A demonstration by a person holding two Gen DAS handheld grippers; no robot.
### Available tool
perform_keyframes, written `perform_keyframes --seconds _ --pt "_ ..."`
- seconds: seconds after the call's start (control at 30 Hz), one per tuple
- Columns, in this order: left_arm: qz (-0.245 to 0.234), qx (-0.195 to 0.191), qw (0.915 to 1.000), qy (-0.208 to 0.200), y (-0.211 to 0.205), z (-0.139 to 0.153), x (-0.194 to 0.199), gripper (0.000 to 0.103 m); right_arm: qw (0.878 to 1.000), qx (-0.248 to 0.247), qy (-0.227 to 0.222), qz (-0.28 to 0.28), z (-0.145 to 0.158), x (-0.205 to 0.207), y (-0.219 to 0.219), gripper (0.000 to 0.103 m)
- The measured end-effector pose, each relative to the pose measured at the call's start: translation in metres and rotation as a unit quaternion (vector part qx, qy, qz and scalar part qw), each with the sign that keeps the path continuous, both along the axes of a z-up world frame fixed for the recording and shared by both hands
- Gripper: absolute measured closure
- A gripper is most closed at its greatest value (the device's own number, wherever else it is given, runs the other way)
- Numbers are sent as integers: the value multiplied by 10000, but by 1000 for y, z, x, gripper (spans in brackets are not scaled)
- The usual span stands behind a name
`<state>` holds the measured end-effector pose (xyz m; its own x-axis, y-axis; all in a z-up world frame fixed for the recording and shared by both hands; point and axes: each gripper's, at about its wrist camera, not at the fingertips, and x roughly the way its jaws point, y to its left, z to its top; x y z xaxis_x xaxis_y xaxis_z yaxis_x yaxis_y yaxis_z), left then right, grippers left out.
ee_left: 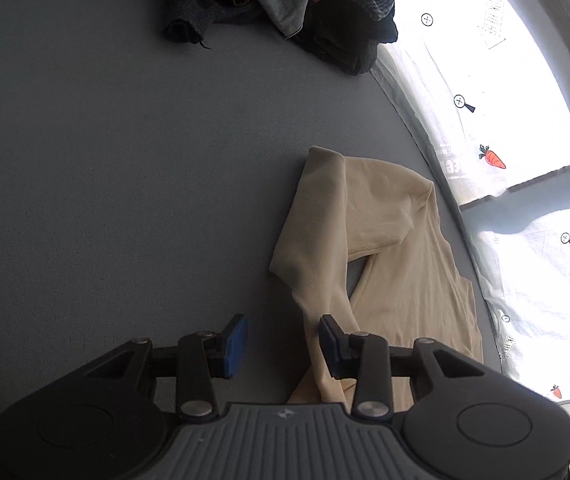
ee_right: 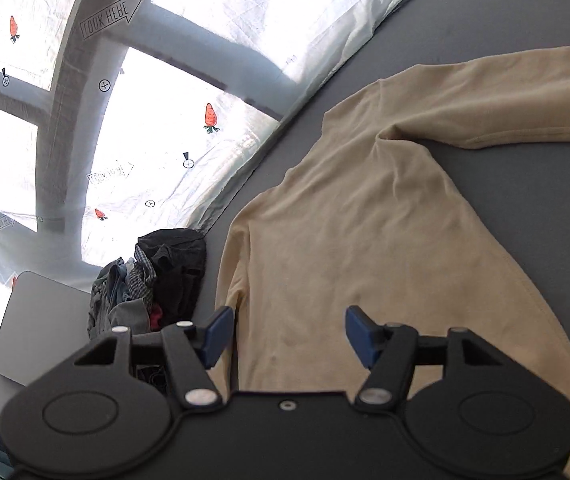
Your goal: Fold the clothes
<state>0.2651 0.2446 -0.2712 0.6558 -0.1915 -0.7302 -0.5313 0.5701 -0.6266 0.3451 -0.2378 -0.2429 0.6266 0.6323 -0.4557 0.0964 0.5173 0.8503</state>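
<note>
The left gripper (ee_left: 283, 344) has its blue-padded jaws standing wide with nothing between them; its right-hand pad sits at the edge of a strip of the beige long-sleeved knit top (ee_left: 389, 248), which runs forward and to the right of those jaws, one sleeve folded back across the body. The right gripper (ee_right: 289, 334) is likewise wide and empty, hovering directly over the same top (ee_right: 349, 240), whose body stretches straight ahead from between the jaws while the other sleeve extends far right, still unfolded. So the long axis runs forward from the right jaws, and the right gripper seems nearer to that sleeve. Beyond, on the grey tabletop (ee_left: 105, 160), lies a heap of dark unfolded clothes (ee_right: 157, 280), left of the right jaws, before a white carrot-printed curtain (ee_right: 173, 92).
</note>
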Motion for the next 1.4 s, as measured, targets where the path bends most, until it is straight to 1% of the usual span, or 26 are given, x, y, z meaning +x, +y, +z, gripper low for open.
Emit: perform_keyframes --seconds 0.03,0.07,0.1,0.13,0.17,0.23,0.33,0.5,0.57,0.9,0.93,0.97,1.0,1.07,1.17,1.27,1.4 --pt "-61 15 10000 10 -1 -1 1 63 9993 304 170 143 -9 5 14 56" --pt "-135 32 9999 30 -3 -2 3 63 9972 608 340 286 -18 9 27 61" --pt "-207 46 9998 51 -5 -3 5 63 9946 792 493 446 -25 14 41 66" --pt "-278 63 9996 68 -7 -4 7 63 9927 822 624 629 -32 18 55 67" --pt "-370 97 9992 100 -9 -5 9 63 9902 852 754 811 -38 22 69 73" --pt "-485 141 9986 166 -11 -9 12 63 9851 842 1020 1101 -50 26 94 79" --pt "-642 204 9975 210 -17 -13 15 63 9780 743 1326 1432 -65 30 126 80" --pt "-741 243 9968 197 -18 -15 14 63 9698 616 1445 1865 -74 36 159 80" --pt "-736 212 9969 185 -18 -16 13 63 9679 450 1466 1991 -75 39 168 80" --pt "-721 138 9972 173 -17 -18 14 63 9677 363 1524 1974 -81 48 179 82" --pt "-729 142 9971 171 -17 -17 14 63 9680 347 1523 1965 -80 49 179 85" --pt "-734 141 9971 170 -17 -17 14 62 9684 322 1520 1950 -80 49 180 93" --pt "-739 141 9970 168 -17 -17 14 62 9691 289 1500 1938 -79 49 180 97" --pt "-745 145 9970 168 -17 -17 14 61 9702 238 1407 1956 -76 49 180 100" --pt "-798 245 9963 200 -19 -15 14 61 9728 204 1234 1951 -69 48 176 100" --pt "-899 412 9948 227 -25 -9 16 61 9770 424 1079 1788 -60 43 162 100" --pt "-1035 580 9929 89 -40 0 16 61 9840 757 876 1355 -49 35 130 100"
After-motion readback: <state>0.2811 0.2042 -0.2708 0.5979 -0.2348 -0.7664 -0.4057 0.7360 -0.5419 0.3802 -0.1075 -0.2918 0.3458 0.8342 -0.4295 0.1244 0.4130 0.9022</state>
